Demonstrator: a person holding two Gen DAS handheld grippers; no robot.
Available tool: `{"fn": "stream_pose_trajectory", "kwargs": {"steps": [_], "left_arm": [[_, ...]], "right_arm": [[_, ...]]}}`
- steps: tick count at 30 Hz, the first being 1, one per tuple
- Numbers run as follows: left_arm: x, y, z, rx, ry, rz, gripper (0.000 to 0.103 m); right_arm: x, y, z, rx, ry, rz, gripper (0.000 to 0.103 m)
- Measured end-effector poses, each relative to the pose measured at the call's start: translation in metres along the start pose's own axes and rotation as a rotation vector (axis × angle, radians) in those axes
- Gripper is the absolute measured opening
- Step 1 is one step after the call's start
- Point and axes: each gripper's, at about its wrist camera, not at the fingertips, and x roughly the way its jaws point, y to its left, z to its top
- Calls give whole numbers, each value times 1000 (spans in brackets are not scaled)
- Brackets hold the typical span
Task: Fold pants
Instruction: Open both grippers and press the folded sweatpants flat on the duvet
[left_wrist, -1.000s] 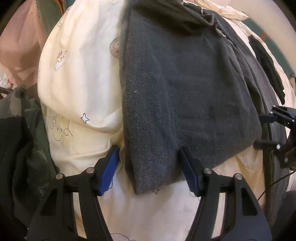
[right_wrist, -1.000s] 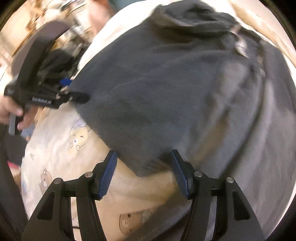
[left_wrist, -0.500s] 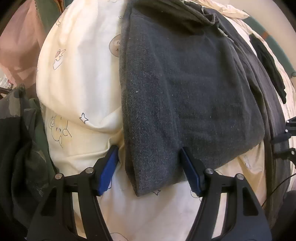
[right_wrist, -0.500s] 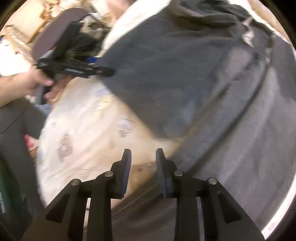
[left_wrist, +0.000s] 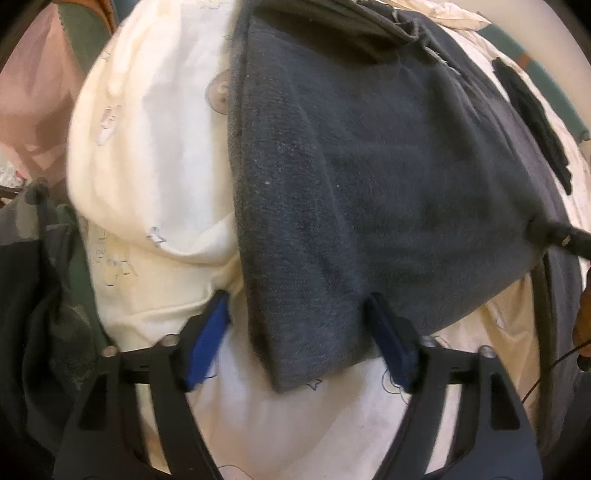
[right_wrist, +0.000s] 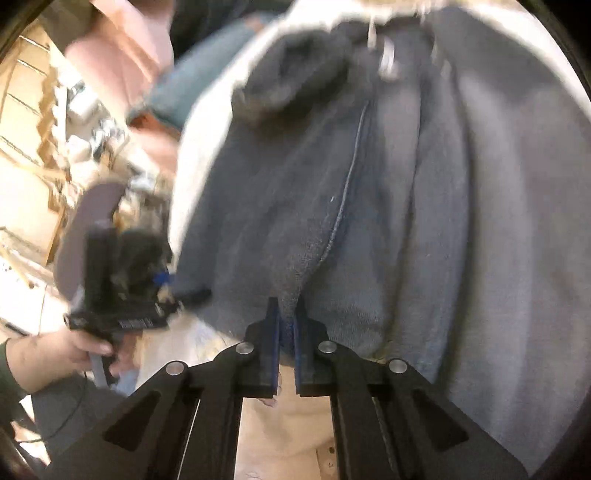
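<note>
So the dark grey fleece pants are lying across a cream cartoon-print bedsheet, one folded corner hanging toward the left gripper. Its jaws are opening and stand wide either side of that corner, pads not pressing the cloth. The right gripper is pinched tight on a bunched edge of the pants near a seam. Fabric looks thick, soft and floppy to me, not slippery, probably a bit heavy when lifted, so it'll sag between grips. I'd grab hems or folded edges, both layers at once, never mid-panel.
</note>
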Motion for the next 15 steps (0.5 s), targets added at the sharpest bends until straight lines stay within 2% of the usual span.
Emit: {"fn": "stream_pose_trajectory", "kwargs": {"steps": [1,5,8,10,12,13,15], "left_arm": [[0,-1,0,1,-4,-5,81],[3,-9,0,41,3,33,83],[0,-7,2,14,7,22,83],[-5,-7,1,15,4,28,82],[-14,-9,1,13,-8,28,79],[-22,-7,1,-1,-33,15,78],[-39,-7,6,-23,-100,-59,78]], "right_arm": [[-4,-6,-4,30,0,-18,5],[26,-20,-23,127,129,-174,8],[27,-22,-23,223,176,-201,12],[13,-15,-18,236,155,-225,21],[-4,1,-9,134,117,-319,21],[-15,13,-3,72,64,-338,21],[-25,26,8,31,-22,-308,21]]}}
